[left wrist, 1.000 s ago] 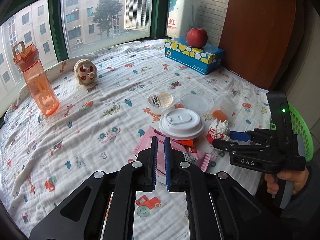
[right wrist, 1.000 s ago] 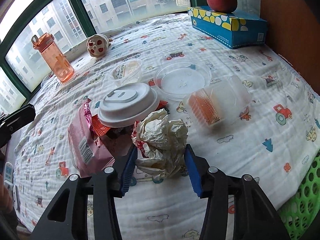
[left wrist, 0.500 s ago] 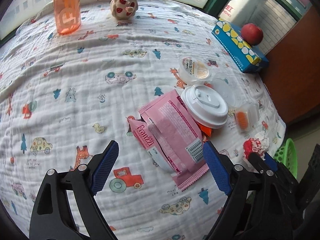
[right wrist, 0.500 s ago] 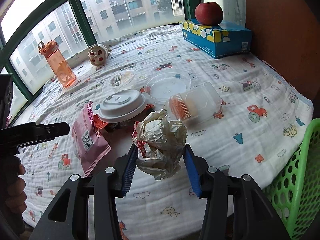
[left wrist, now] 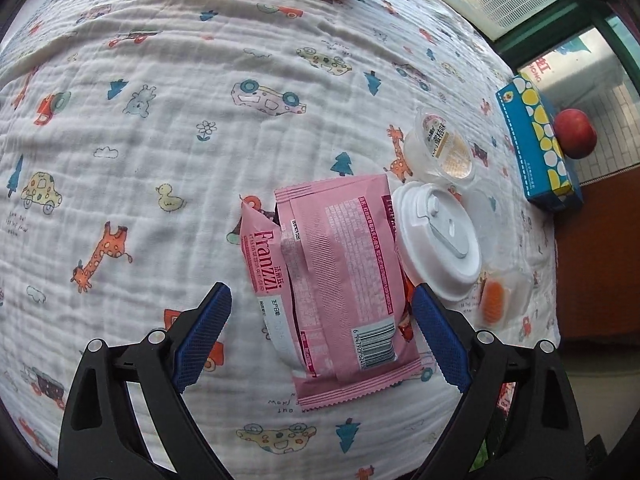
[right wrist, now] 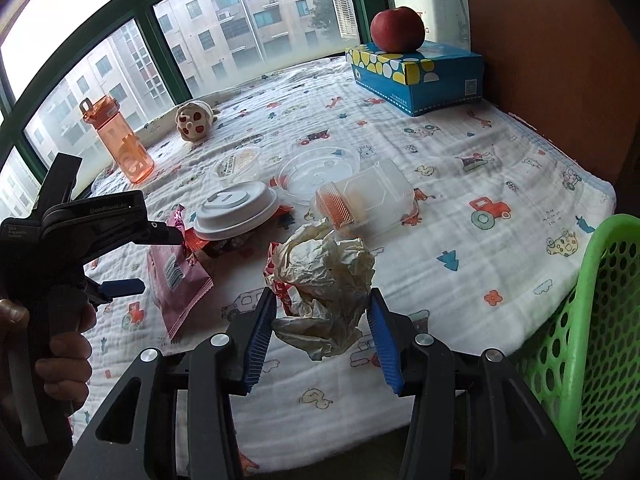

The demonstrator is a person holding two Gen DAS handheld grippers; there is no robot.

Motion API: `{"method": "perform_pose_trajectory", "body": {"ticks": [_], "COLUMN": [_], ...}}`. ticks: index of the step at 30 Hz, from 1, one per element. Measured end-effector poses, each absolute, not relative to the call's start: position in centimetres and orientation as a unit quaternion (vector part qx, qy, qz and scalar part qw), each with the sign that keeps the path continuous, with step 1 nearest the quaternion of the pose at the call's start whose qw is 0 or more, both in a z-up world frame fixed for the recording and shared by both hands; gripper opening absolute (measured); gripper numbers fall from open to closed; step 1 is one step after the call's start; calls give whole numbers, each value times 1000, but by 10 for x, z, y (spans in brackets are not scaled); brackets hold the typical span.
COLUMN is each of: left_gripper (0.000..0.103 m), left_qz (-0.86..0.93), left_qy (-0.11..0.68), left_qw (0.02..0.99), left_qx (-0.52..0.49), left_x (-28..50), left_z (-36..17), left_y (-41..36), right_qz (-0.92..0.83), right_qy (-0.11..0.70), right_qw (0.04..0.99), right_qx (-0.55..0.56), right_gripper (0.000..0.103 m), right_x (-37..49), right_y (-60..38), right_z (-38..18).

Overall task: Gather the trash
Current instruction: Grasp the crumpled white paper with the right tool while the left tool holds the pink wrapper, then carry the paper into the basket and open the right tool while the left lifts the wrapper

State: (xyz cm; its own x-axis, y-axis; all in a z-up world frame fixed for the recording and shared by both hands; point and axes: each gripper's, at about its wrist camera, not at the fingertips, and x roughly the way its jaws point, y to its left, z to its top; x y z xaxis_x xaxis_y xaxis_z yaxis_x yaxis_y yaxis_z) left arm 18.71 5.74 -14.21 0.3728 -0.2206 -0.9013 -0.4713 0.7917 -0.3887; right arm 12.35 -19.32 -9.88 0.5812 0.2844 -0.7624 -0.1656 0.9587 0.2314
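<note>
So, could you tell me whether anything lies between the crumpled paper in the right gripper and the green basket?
Nothing visible does. The right gripper holds the crumpled paper clear above the printed cloth, and the green basket stands past the bed's edge, with only bare cloth between them.

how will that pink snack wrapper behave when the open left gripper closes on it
The pink wrapper looks flat and torn open, so probably light and floppy; it may buckle between the left gripper fingers. Its glossy film could slip.
</note>
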Motion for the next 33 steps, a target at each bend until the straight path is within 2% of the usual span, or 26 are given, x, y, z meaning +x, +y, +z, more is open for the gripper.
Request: {"method": "perform_pose_trajectory", "body": {"ticks": [8,15,22,24,33], "left_gripper": [89,64,53,44,43], "left_qz": [103,91,68,52,-5], "left_qy": [548,536,518,516,496], "left_qw": [758,773,791,793,816], "left_qx": [-338,-328,-318,-320,-298], "left_x": [193,191,172,167,145], "left_z": [-149,-145,-129,-125,-92], "left_y": [58,60,60,59,38], "right_qz": [123,119,115,112,87], "right_qy": [441,440,428,424,408], "right_qw": [886,887,892,895,904], "right_qx": [75,79,85,86,91], "right_gripper": [45,45,45,45,45], "right_x": [121,116,104,99,75], "right_y": [-202,-206,-213,-215,-237], "right_z": [-101,-100,-89,-86,-71]}}
